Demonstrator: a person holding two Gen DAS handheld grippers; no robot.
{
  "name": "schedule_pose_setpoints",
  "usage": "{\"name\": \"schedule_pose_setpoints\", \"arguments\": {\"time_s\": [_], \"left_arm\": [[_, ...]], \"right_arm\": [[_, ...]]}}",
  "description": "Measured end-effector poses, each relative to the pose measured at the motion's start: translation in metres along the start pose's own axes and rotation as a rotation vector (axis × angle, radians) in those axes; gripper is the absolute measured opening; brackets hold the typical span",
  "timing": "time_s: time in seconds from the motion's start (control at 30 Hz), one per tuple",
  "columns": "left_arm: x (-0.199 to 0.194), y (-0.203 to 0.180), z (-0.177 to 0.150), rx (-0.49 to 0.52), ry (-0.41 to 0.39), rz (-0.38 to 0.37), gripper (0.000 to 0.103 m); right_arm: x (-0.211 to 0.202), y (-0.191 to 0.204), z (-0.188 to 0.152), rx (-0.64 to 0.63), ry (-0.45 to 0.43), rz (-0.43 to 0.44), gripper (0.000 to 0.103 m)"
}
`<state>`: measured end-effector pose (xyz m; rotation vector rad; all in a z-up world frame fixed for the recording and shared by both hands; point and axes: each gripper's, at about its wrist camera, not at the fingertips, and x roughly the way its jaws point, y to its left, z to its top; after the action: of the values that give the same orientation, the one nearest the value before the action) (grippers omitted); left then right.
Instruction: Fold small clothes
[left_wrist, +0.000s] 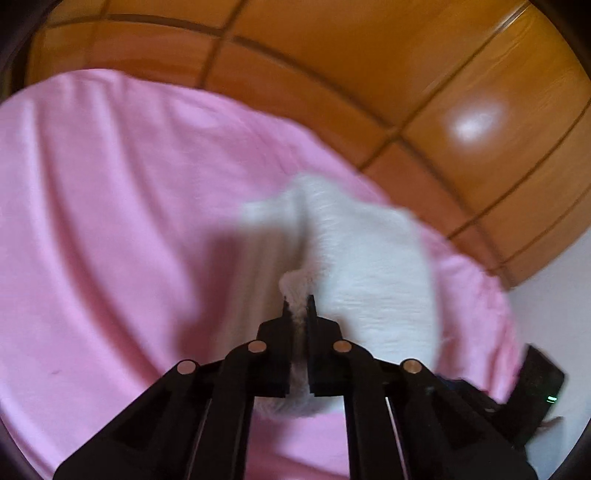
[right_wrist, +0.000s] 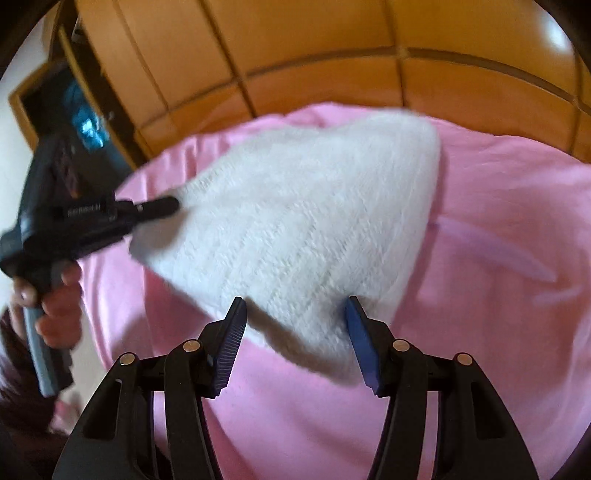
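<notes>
A white fuzzy knit garment (right_wrist: 295, 221) hangs lifted over the pink sheet (right_wrist: 498, 221). My left gripper (left_wrist: 299, 304) is shut on a bunched edge of the white garment (left_wrist: 369, 266), which drapes away beyond the fingers. In the right wrist view the left gripper (right_wrist: 168, 205) holds the garment's left corner, with a hand on its handle. My right gripper (right_wrist: 295, 306) is open, its two blue-padded fingers (right_wrist: 231, 339) on either side of the garment's lower tip, not closed on it.
The pink sheet (left_wrist: 110, 221) covers the work surface. Behind it stands an orange wooden panelled wall (left_wrist: 406, 55), also seen in the right wrist view (right_wrist: 332, 55). A dark doorway or shelf opening (right_wrist: 85, 122) is at the far left.
</notes>
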<state>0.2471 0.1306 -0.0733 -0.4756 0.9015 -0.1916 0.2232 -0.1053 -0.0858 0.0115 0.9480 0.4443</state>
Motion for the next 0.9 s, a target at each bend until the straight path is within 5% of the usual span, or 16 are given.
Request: {"name": "schedule_pose_setpoints", "arguments": {"time_s": [0.13,0.43,0.6,0.9], "left_arm": [[0.023,0.013,-0.019,0.028,0.045,0.132,0.005],[-0.014,-0.032,-0.005,0.141,-0.118,0.258,0.016],[-0.038,-0.052,0.006,0.192,-0.207,0.260,0.033],[-0.012,-0.088,0.006,0.288,-0.187,0.240,0.037]], "right_arm": [[0.021,0.015,-0.014,-0.067,0.003,-0.066,0.055],[-0.024,-0.008,0.006,-0.031,-0.023,0.041,0.055],[-0.055,-0.036,0.037,0.020,-0.124,-0.009,0.055],[-0.018,-0.063,0.098,0.082,-0.149,-0.170,0.055]]}}
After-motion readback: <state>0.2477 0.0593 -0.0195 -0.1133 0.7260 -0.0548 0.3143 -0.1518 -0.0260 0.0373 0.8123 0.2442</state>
